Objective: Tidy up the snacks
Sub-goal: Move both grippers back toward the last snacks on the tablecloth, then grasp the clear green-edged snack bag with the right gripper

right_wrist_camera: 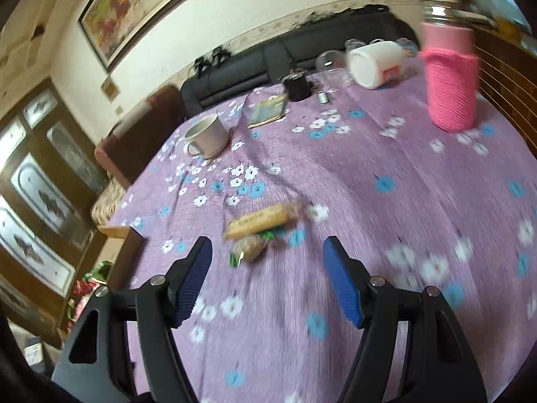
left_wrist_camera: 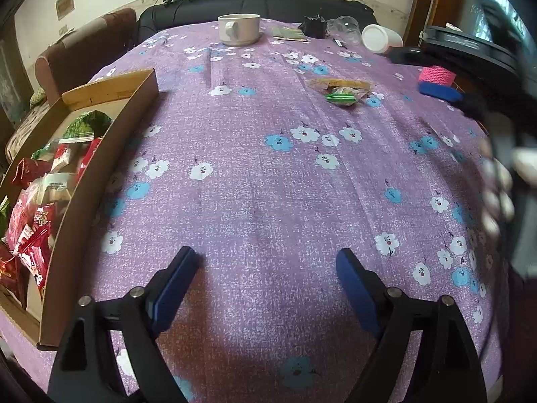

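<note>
A yellow-brown snack bar (left_wrist_camera: 339, 83) and a small green-ended snack packet (left_wrist_camera: 341, 95) lie together on the purple flowered tablecloth, far from my left gripper (left_wrist_camera: 265, 260). That gripper is open and empty over bare cloth. A cardboard box (left_wrist_camera: 100, 154) at the left holds several red and green snack packets (left_wrist_camera: 32, 208). In the right wrist view the snack bar (right_wrist_camera: 261, 220) and the packet (right_wrist_camera: 250, 250) lie just ahead of my right gripper (right_wrist_camera: 266, 248), which is open and empty, slightly left of its centre. The view is blurred.
A white mug (left_wrist_camera: 239, 28) stands at the far side, a tipped white cup (left_wrist_camera: 381, 38) and clear cups at the far right. A pink knitted bottle (right_wrist_camera: 451, 77) stands at the right. A flat packet (right_wrist_camera: 268, 111) and a black object (right_wrist_camera: 297, 87) lie beyond. The box corner (right_wrist_camera: 122, 235) shows at left.
</note>
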Available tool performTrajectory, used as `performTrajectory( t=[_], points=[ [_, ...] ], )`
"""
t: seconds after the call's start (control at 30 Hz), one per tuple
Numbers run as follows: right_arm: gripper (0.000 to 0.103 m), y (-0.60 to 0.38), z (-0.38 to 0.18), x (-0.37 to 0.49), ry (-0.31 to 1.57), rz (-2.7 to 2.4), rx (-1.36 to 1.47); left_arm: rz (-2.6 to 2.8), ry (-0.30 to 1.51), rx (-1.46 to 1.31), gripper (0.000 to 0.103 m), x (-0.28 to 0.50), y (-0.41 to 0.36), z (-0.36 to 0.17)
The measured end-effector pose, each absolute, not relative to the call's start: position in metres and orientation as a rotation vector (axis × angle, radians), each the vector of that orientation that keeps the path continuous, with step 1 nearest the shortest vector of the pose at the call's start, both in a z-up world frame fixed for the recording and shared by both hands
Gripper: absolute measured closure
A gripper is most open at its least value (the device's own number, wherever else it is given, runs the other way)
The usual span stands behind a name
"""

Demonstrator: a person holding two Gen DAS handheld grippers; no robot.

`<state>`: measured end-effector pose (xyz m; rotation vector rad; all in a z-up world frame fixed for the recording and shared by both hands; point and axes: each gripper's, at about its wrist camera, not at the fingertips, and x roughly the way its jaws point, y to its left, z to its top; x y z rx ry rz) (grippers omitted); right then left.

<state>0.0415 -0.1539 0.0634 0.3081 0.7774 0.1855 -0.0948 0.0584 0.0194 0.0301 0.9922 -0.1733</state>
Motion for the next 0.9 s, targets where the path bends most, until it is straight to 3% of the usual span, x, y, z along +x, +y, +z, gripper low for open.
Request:
performTrajectory(
  t=[0.17, 0.37, 0.57, 0.9],
  points=[
    [0.033, -0.138, 0.053, 0.083, 0.811, 0.196, 0.261, -0.229, 1.001, 0.0, 0.001, -0.092, 0.06, 0.018],
    [0.033, -0.129, 0.032, 0.13, 0.934, 0.34, 0.383, -0.242, 1.001, -0.002, 0.001, -0.092, 0.06, 0.018],
    [0.033, -0.119, 0.019, 0.11, 1.105, 0.604, 0.529, -0.262, 0.989, -0.047, 0.001, -0.091, 0.065, 0.019],
    [0.033, -0.128, 0.037, 0.058, 0.991, 0.337, 0.308, -0.278, 0.977, -0.086, 0.001, -0.093, 0.07, 0.021]
  ],
)
